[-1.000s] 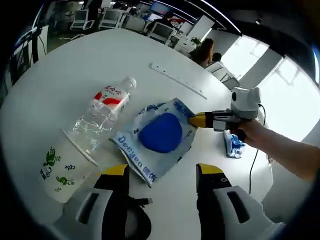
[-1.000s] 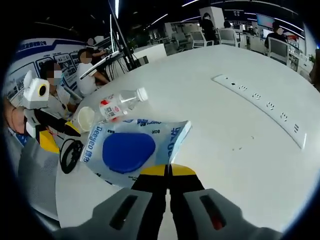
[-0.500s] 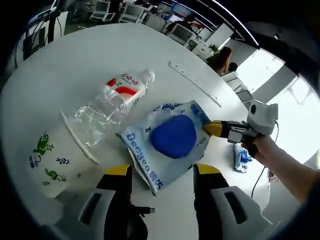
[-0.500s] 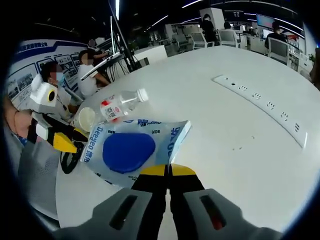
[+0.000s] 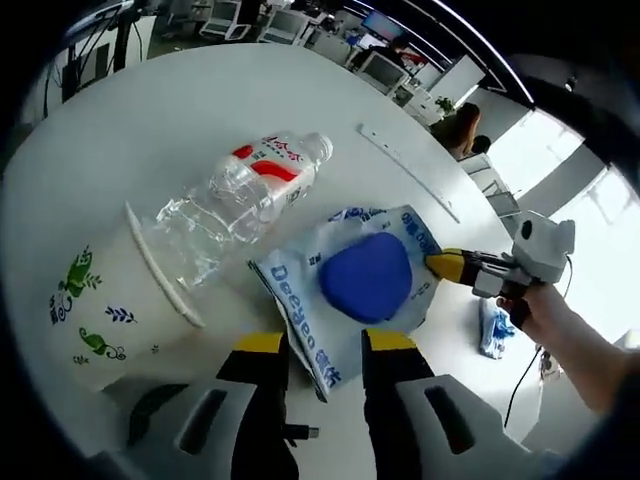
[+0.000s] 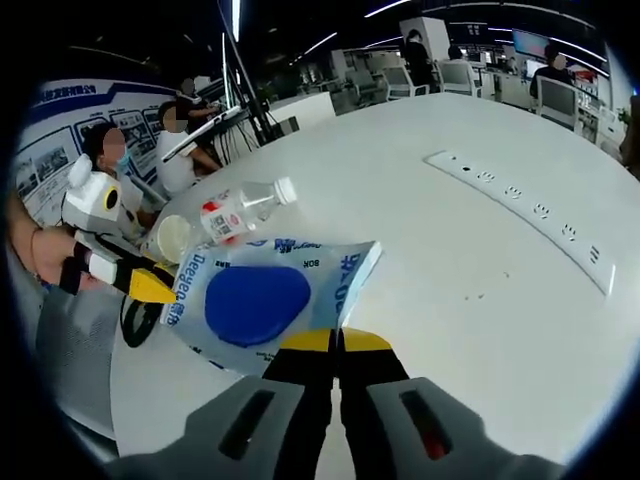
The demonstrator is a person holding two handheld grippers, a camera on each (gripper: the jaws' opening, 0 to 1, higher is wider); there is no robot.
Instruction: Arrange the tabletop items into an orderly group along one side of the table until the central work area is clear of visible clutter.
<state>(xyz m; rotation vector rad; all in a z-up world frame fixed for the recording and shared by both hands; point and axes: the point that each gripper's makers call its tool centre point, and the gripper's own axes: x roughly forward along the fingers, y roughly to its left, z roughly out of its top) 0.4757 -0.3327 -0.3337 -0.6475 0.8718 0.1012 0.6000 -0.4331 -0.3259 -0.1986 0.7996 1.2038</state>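
White table (image 6: 480,300) with a blue-and-white pouch (image 5: 365,285) lying flat beside a toppled bottle (image 5: 240,200) and a paper cup (image 5: 95,305) on its side. Right gripper (image 6: 338,342) — jaws pressed together, pinching one pouch edge; left gripper (image 5: 325,345) — jaws spread, astride the opposite edge.

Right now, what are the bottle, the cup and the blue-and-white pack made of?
The bottle looks like thin clear plastic: you see through it and its sides are dented. The cup seems to be matte white paper with green prints, though it could be plastic. The pack looks like glossy soft plastic film, wrinkled and shiny.
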